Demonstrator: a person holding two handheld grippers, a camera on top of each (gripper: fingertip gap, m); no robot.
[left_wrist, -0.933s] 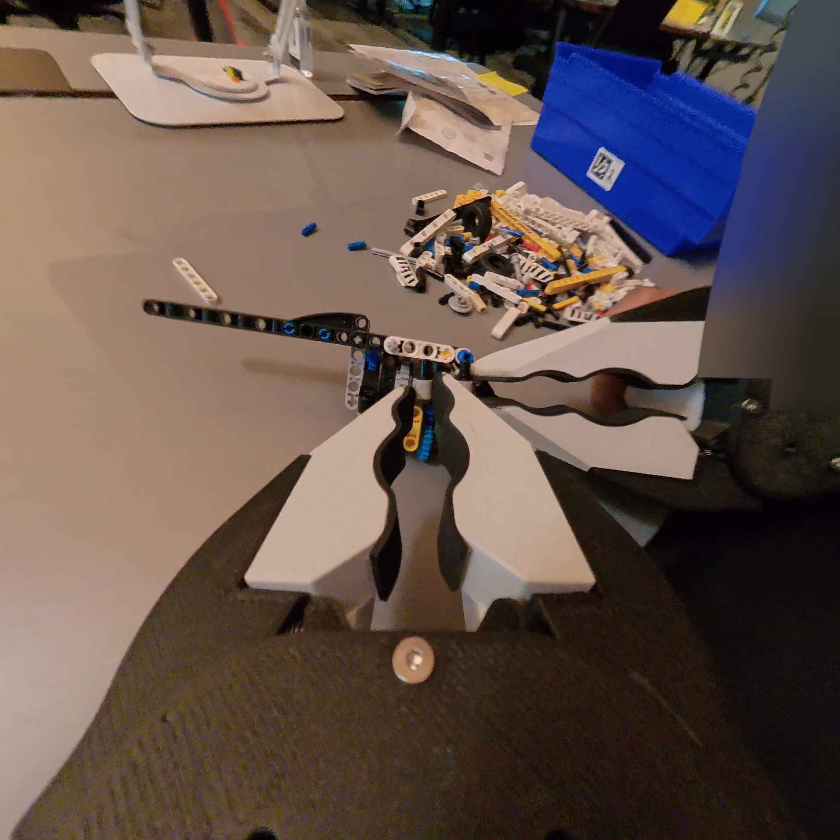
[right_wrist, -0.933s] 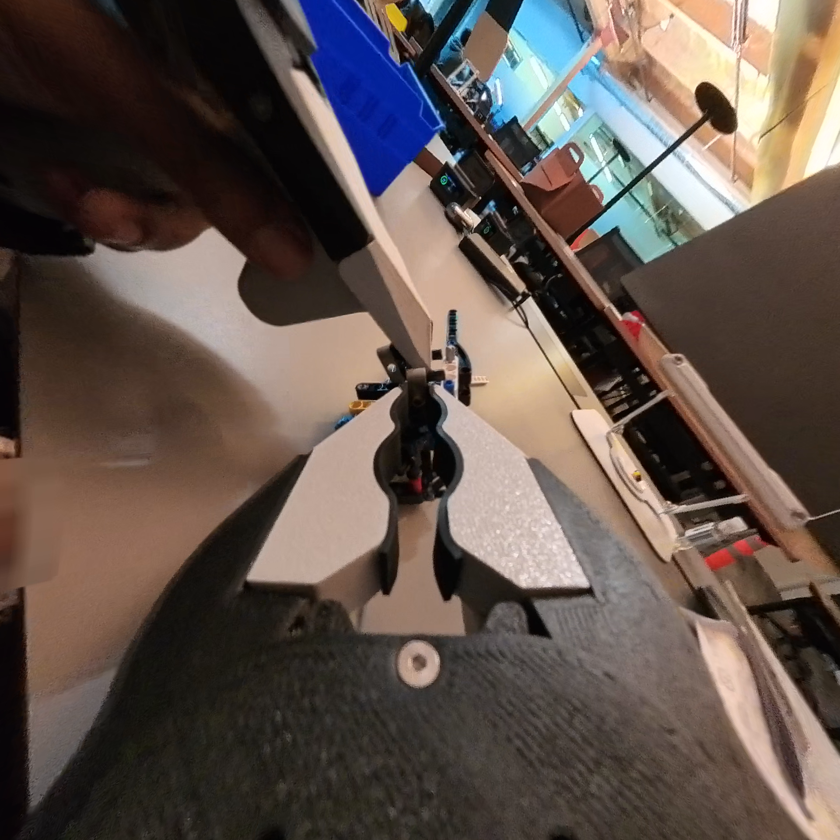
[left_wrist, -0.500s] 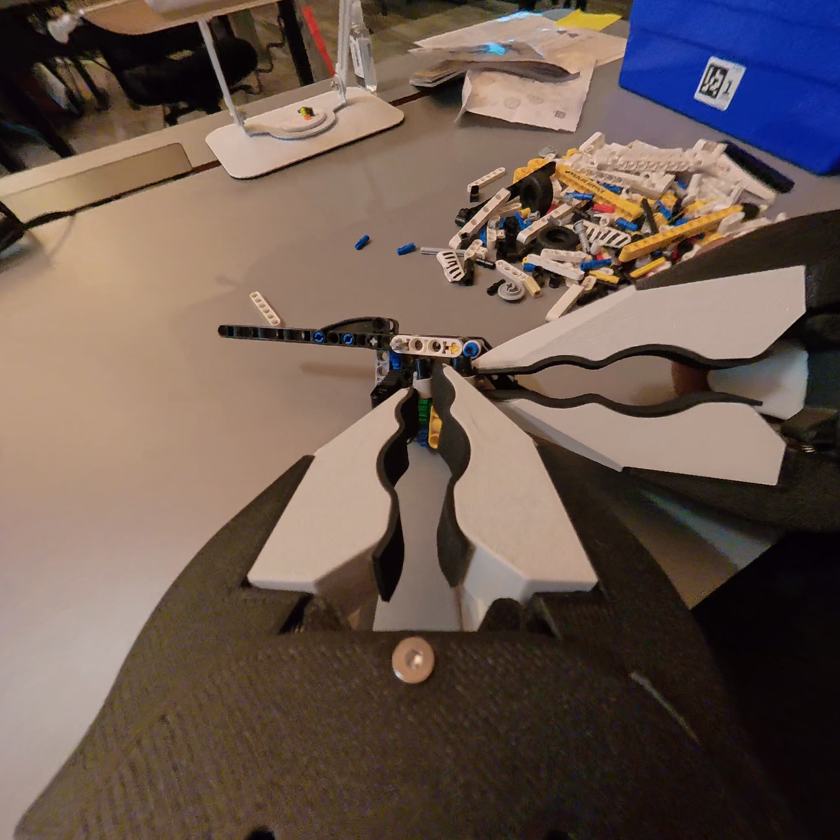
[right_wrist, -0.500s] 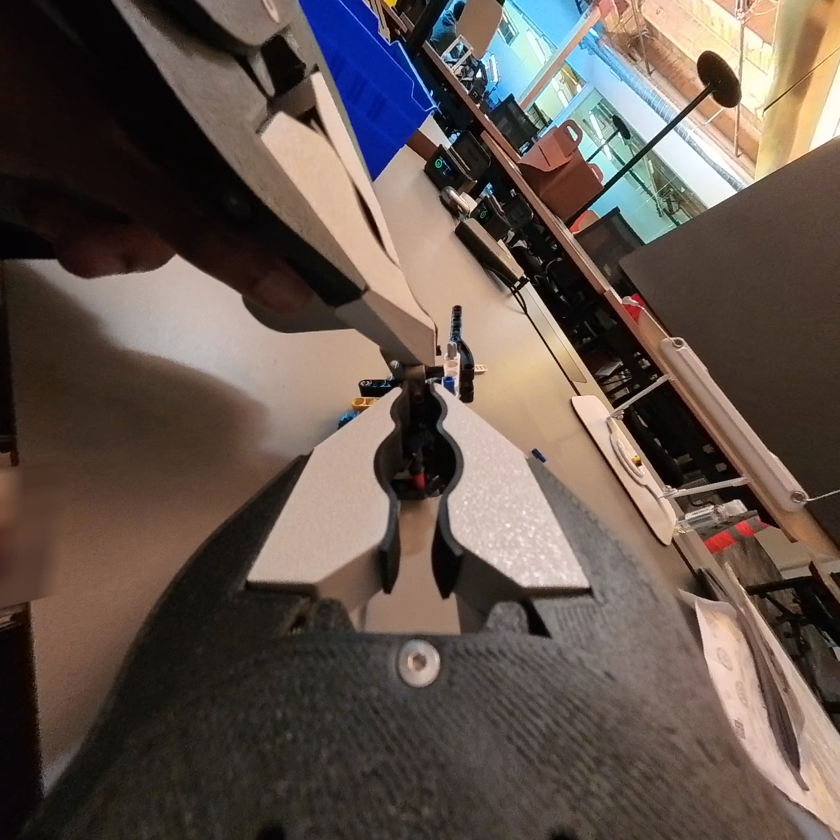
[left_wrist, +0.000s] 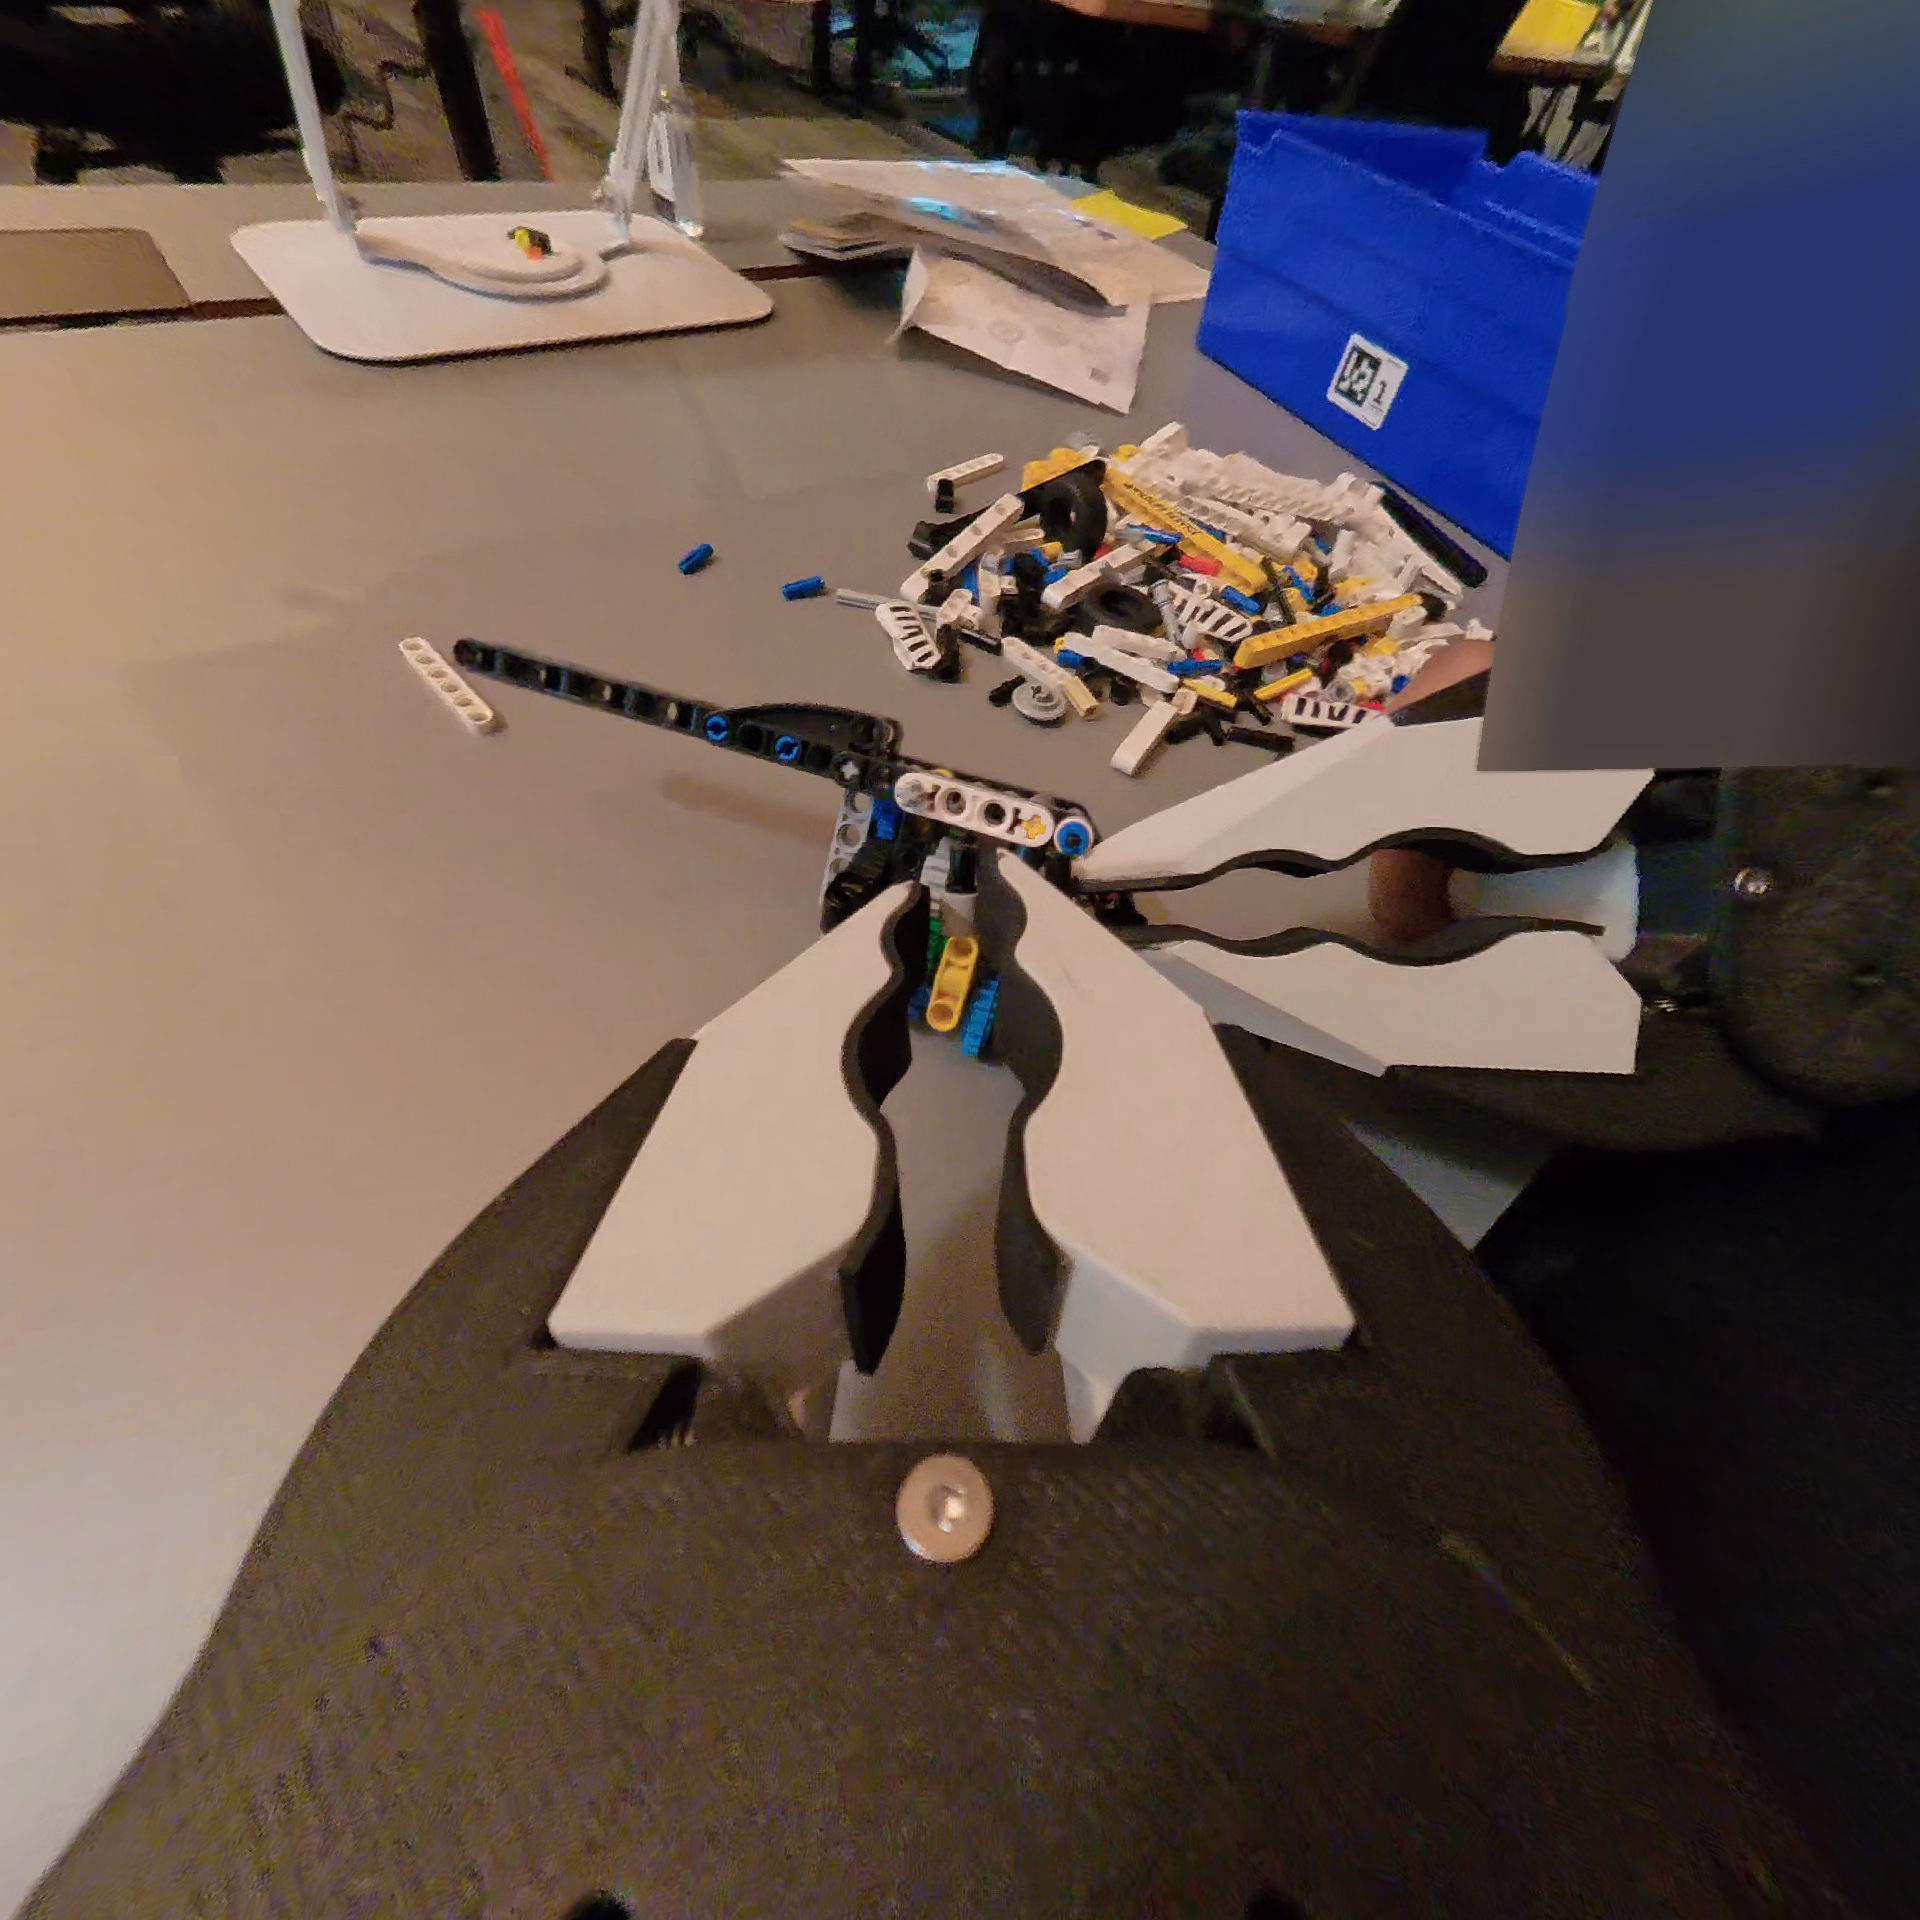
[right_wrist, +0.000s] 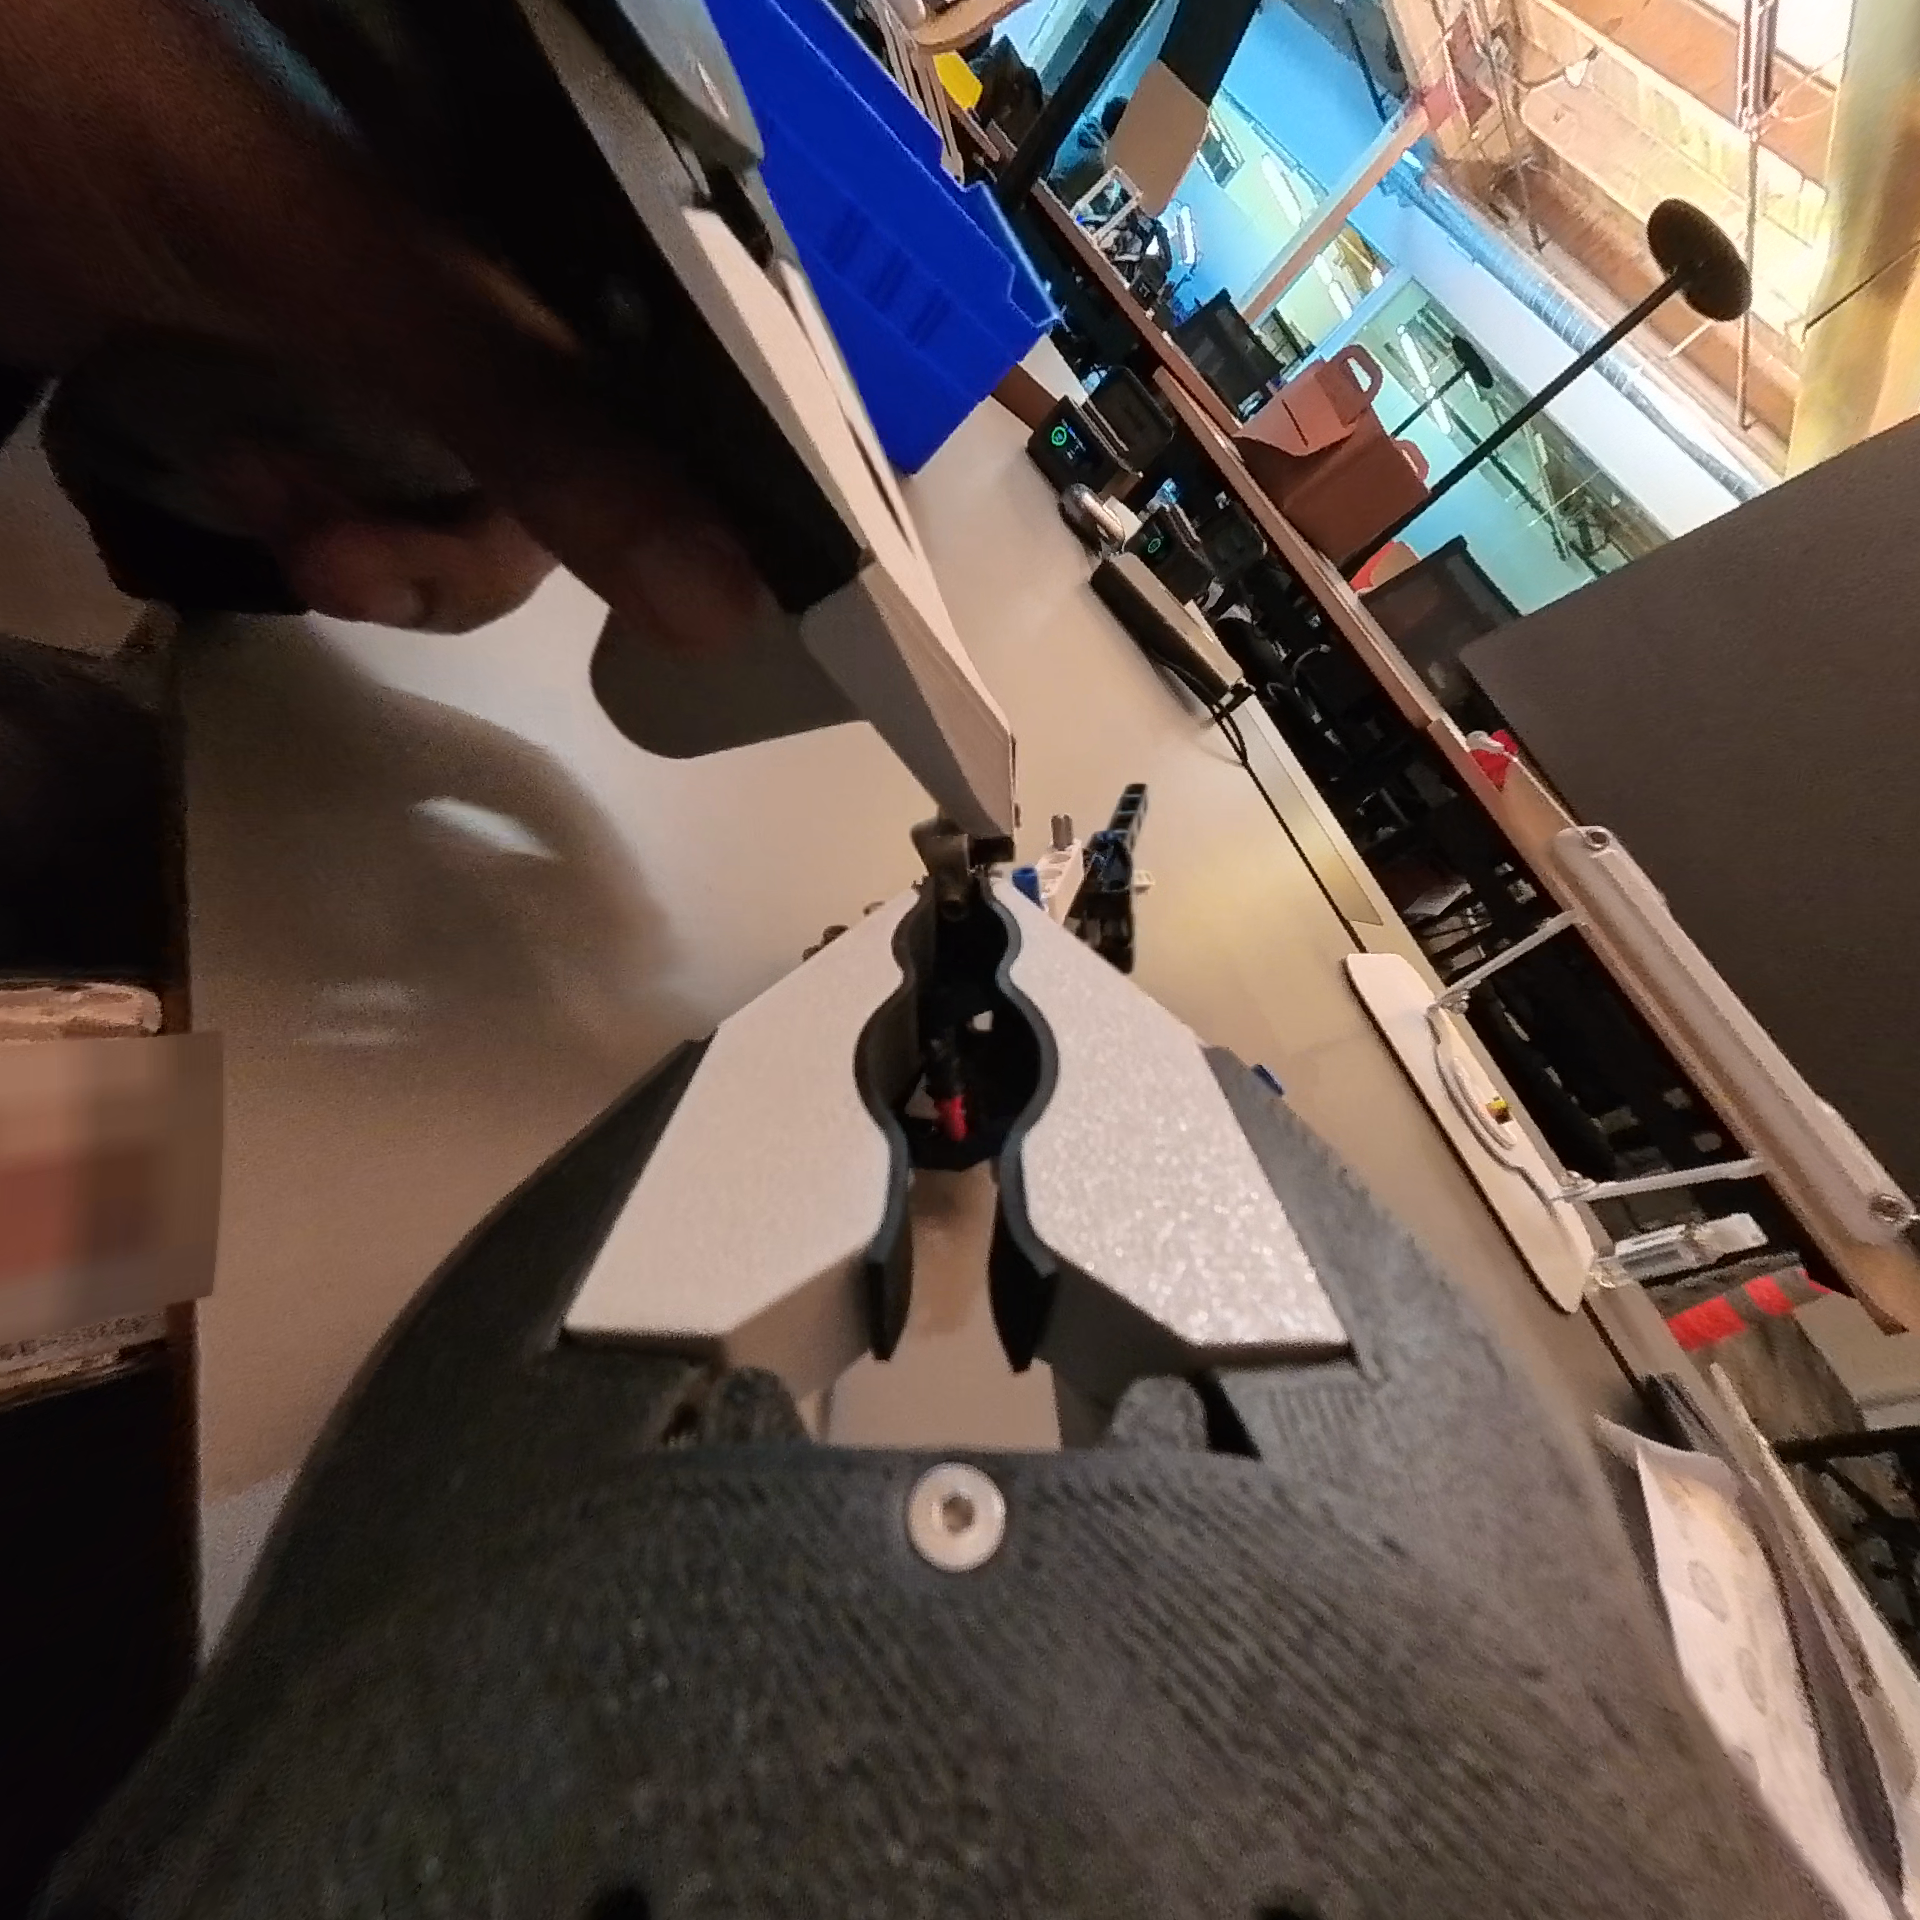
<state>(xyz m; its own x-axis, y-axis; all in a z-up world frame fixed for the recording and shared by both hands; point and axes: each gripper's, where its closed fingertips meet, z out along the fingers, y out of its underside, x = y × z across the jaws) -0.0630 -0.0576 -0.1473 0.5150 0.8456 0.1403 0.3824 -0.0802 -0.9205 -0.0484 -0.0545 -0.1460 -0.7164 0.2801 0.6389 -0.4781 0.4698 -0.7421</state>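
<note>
A toy-brick assembly (left_wrist: 977, 810) with a long black beam (left_wrist: 623, 701), a white beam, a yellow connector and blue gear hangs above the grey table (left_wrist: 312, 935). My left gripper (left_wrist: 961, 894) is shut on its lower middle part. My right gripper (left_wrist: 1107, 899) comes in from the right and is shut on the assembly's right end. In the right wrist view my right gripper (right_wrist: 961, 904) pinches a black part of the assembly (right_wrist: 1112, 862). The left gripper's finger (right_wrist: 914, 665) reaches down to it from the upper left, held by a hand (right_wrist: 364, 416).
A pile of loose bricks (left_wrist: 1174, 603) lies beyond the assembly, with a blue bin (left_wrist: 1371, 312) behind it. Papers (left_wrist: 1018, 281) and a white stand base (left_wrist: 499, 291) sit at the far edge. A loose white beam (left_wrist: 447, 686) and two blue pins (left_wrist: 696, 559) lie on the table. My two grippers' fingertips are within a few centimetres of each other.
Both grippers kept hold of the assembly. The left view swung and pulled back; the long black beam now slopes up to the left. The right gripper stayed at the right end.
</note>
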